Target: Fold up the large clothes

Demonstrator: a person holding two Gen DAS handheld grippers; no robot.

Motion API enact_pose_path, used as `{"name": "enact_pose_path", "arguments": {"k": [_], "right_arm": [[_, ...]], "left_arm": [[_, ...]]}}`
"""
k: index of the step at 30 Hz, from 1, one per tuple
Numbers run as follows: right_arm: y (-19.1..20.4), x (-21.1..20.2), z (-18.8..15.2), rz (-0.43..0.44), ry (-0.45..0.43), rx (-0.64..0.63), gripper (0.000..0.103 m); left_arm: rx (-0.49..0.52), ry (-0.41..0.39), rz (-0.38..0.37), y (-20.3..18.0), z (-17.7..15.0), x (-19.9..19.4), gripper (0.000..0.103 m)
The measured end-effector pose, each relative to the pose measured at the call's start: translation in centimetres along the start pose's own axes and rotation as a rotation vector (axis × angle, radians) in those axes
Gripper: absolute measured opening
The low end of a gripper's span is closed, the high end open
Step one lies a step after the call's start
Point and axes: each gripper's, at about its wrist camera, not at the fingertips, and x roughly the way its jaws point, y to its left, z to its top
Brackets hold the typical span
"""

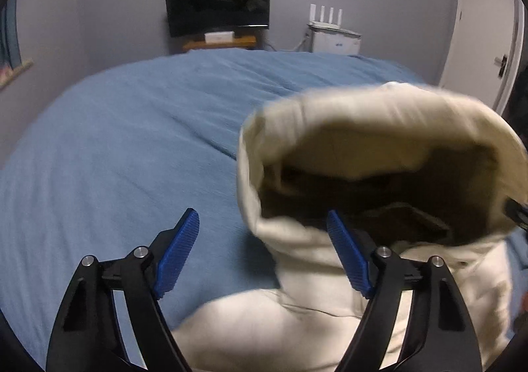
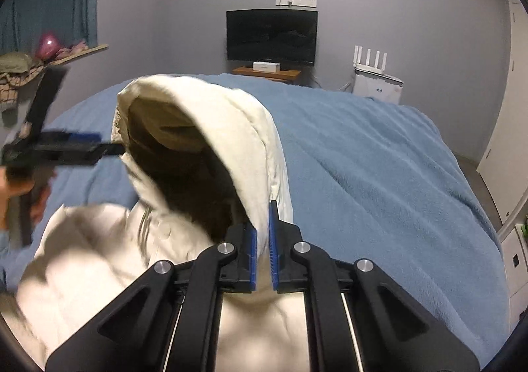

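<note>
A cream hooded jacket (image 1: 379,128) lies on a blue bed cover (image 1: 115,157), with its hood raised and its dark inside showing. My left gripper (image 1: 264,227) is open; its right pad touches the hood's left edge and nothing sits between the jaws. My right gripper (image 2: 263,223) is shut on the hood's right edge and holds the hood (image 2: 237,128) up. The left gripper (image 2: 76,146) also shows, blurred, at the left of the right wrist view, beside the hood.
The blue bed cover (image 2: 379,157) fills most of both views. A dark TV (image 1: 217,2) on a small wooden stand, a white router (image 1: 325,14) on a white box and a white door (image 1: 478,25) stand by the far wall. A cluttered shelf (image 2: 49,55) is at the left.
</note>
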Motion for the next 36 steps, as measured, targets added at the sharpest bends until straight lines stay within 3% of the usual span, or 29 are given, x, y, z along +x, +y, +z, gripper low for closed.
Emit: {"name": "enact_pose_path", "arguments": {"k": [2,4,7,11,16,20,23,29,32,35,36], "right_arm": [[-0.3,-0.6,-0.8,-0.002,0.004,0.004,0.004],[-0.8,-1.0,-1.6,0.002,0.017,0.024,0.004],[-2.1,-1.4,-2.8,0.011,0.040,0.063,0.004],[-2.7,-2.6,-4.9,0.059,0.066,0.077,0.004],[-1.7,-4.1,-6.9,0.112,0.076,0.021,0.004],[-0.9,-3.5,-8.8,0.142,0.135,-0.026,0.004],[0.2,-2.5,-10.3,0.125,0.178,-0.083,0.004],[0.6,-2.0,-11.9,0.121,0.190,-0.076,0.004],[0.4,-2.2,-11.9,0.126,0.175,-0.068,0.004],[0.0,-2.3,-11.7,0.135,0.171,-0.055,0.004],[0.0,-2.4,-11.7,0.138,0.167,-0.052,0.004]], "left_arm": [[0.027,0.010,0.015,-0.1,0.0,0.1,0.058],[0.046,0.042,-0.021,0.1,-0.5,0.1,0.006],[0.126,0.032,-0.059,-0.2,-2.2,-1.7,0.005],[0.293,-0.012,-0.067,-1.6,-6.0,-6.3,0.005],[0.375,0.016,-0.111,-2.2,-11.3,-9.8,0.004],[0.422,0.060,-0.103,-2.8,-15.0,-9.3,0.005],[0.428,0.126,-0.091,-3.0,-16.8,-6.4,0.005],[0.425,0.129,-0.087,-3.0,-16.7,-4.4,0.005],[0.395,0.111,-0.131,-2.1,-16.6,-5.5,0.021],[0.422,0.068,-0.171,-1.8,-16.3,-7.4,0.049],[0.430,0.045,-0.209,-1.9,-16.3,-8.4,0.064]]}}
